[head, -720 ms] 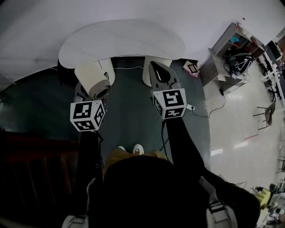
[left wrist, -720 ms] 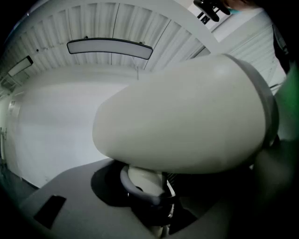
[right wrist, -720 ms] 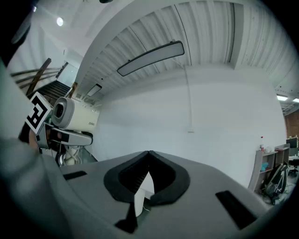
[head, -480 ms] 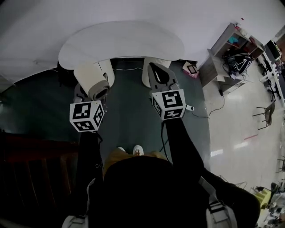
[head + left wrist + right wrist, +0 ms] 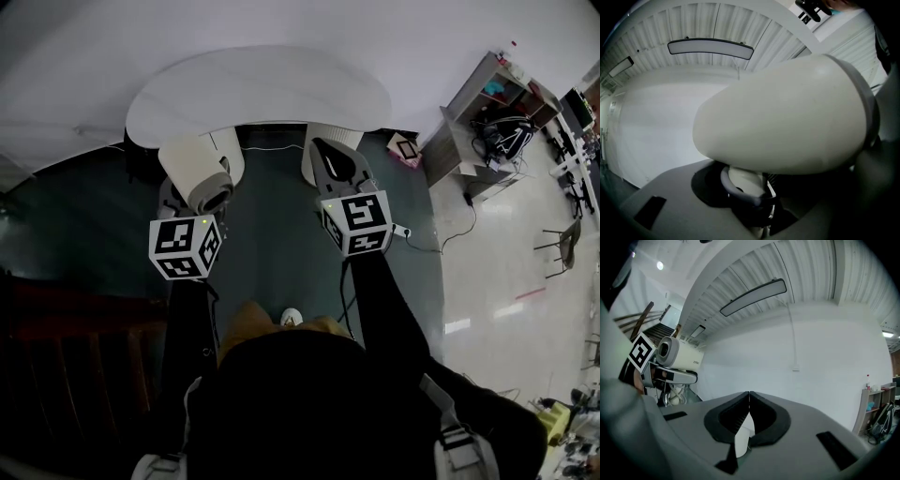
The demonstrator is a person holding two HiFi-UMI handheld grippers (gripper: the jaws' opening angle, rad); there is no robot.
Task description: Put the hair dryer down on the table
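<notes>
Barely shifted hair dryer (image 5: 787,117), handle pinched in left claw (image 5: 751,213); right claw (image 5: 749,401) closed.

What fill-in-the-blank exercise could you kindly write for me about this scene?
1. The cream hair dryer sits in the claw on the person's ___ side.
2. The right claw has its jaws together and holds ___.
3. The hair dryer hangs in the air and does not yet rest on the white ___.
Missing words: left; nothing; table.
</notes>
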